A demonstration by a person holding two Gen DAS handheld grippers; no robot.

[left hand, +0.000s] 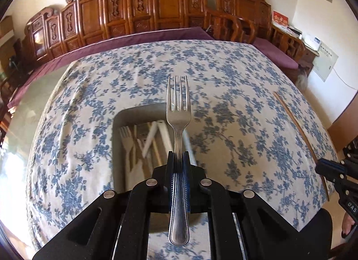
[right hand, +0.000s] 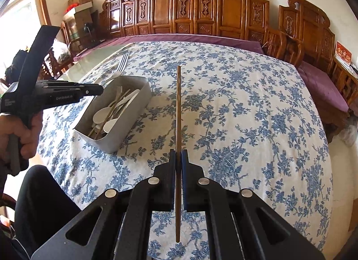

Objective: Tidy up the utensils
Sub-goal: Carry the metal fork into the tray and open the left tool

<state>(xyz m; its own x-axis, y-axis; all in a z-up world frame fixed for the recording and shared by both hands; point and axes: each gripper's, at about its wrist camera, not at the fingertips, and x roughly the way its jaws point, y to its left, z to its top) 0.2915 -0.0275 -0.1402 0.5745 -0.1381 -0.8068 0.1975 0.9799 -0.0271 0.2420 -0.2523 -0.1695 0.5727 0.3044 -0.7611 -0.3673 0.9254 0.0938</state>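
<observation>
Your left gripper (left hand: 179, 159) is clamped on the fork (left hand: 178, 112), pads biting the neck just below the head, tines pointing far, handle trailing back toward you. It hangs over the near end of the bin (left hand: 116, 148), which sits left of centre on the cloth (left hand: 235, 125).

Your right gripper (right hand: 178, 159) is clamped on a chopstick (right hand: 178, 107), pinched roughly a third up from the near tip, so most of the length sticks out far. It's over bare cloth, right of the bin and apart from it.

The bin already holds white plastic forks, spoons (right hand: 110, 123) and some sticks, lying loosely along its length.

Handling:
- The fork is steel, stiff, smooth, and likely the heaviest piece here. The neck grip is narrow and the weight sits either side of it, so it can pivot in the pads. Keep it level and release low, or it'll probably clatter and scatter the plastic.
- The chopstick is light, stiff, thin and round, so it'll want to roll or twist between the pads. The grip is off-centre and the far end will swing. Line it up with the bin's long side before letting go.
- The bin looks light and may slide on the cloth if you bump a wall.
</observation>
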